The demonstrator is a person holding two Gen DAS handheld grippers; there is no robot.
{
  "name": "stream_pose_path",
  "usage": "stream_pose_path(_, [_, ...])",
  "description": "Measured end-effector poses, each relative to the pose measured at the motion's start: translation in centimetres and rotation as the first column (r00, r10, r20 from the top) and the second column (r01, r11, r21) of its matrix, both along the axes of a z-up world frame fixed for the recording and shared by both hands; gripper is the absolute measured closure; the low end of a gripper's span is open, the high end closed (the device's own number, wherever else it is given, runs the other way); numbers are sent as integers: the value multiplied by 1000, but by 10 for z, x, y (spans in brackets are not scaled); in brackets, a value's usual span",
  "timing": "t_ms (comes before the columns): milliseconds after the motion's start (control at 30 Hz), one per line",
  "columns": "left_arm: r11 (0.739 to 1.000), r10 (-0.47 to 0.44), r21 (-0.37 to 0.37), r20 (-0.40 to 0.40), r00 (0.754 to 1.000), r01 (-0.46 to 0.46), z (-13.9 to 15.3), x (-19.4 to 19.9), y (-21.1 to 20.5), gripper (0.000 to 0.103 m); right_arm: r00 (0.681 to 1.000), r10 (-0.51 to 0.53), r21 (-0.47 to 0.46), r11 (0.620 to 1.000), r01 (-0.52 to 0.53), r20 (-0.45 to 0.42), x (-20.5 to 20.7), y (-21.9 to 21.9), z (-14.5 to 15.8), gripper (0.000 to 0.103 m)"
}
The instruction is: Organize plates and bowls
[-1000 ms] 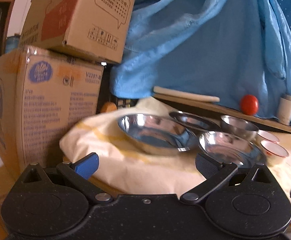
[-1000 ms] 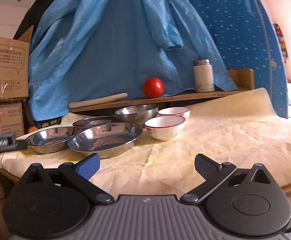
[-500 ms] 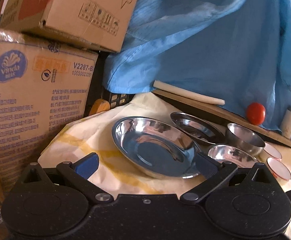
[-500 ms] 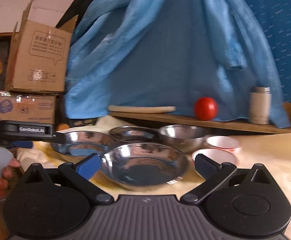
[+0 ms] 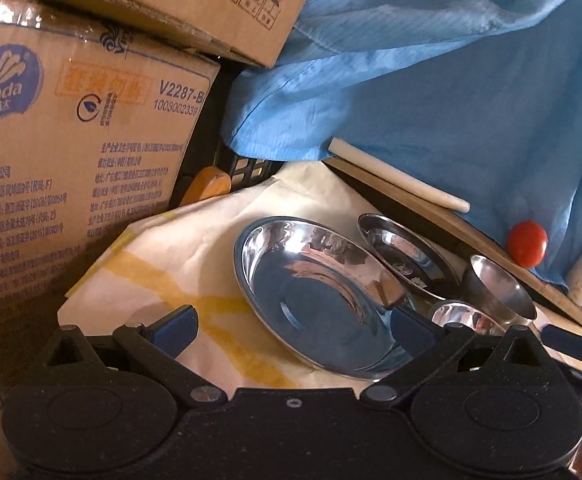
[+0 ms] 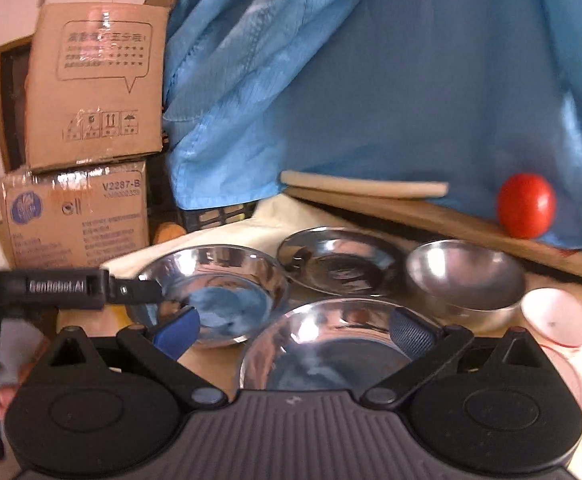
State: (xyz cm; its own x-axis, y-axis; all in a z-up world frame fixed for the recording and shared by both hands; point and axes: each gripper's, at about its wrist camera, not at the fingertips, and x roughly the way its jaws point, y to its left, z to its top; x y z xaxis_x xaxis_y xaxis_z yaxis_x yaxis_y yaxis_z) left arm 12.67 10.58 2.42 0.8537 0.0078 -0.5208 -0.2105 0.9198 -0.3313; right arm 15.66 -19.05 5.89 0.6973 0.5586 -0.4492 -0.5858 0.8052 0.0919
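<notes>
none stacked yet: every dish lies singly on the cream cloth (image 5: pixel 163 256); by my reading the sorting is at its start.
big steel plate: the left one (image 5: pixel 315 296) sits at the near left of the group, flat on the cloth, its right edge close to the other dishes.
second steel plate: another wide one (image 6: pixel 331 352) lies nearest the right gripper, just right of the first.
far steel plate: a shallower one (image 6: pixel 341 262) rests behind those two, near the wooden ledge (image 6: pixel 431 216).
steel bowl: a deeper bowl (image 6: pixel 465 278) stands to the right of the far plate.
white bowls: one red-rimmed bowl (image 6: pixel 557 316) shows at the far right edge; a second seems to sit nearer, but it is mostly hidden.
left to do: plates need gathering into one pile and bowls into another, as i judge it.
left gripper: left gripper (image 5: pixel 293 326) is spread wide, holding nothing; its right finger reaches over the near rim of the big steel plate, though contact cannot be told.
right gripper: right gripper (image 6: pixel 293 330) is equally wide apart and empty, poised over the second steel plate.
surroundings: tomato (image 6: pixel 526 205) and rolling pin (image 6: pixel 365 186) on the ledge, blue cloth (image 6: pixel 371 80) hanging behind, cardboard boxes (image 5: pixel 71 152) at the left.
</notes>
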Motion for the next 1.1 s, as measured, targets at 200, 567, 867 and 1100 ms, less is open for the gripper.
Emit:
stream_pose_path(200, [998, 22, -53, -15, 1000, -22, 1, 6, 6, 3, 981, 128, 67, 991, -119, -148, 55, 17, 9, 0])
stream_pose_path(567, [994, 16, -108, -14, 1000, -17, -4, 17, 11, 14, 882, 245, 186, 965, -183, -402, 118, 37, -3, 8])
stream_pose_path(867, [987, 64, -145, -2, 998, -64, -7, 16, 20, 28, 875, 187, 82, 982, -168, -447, 128, 62, -10, 15])
stream_pose_path(1100, [990, 66, -125, -14, 998, -68, -9, 17, 19, 38, 865, 137, 67, 991, -120, -482, 133, 71, -18, 22])
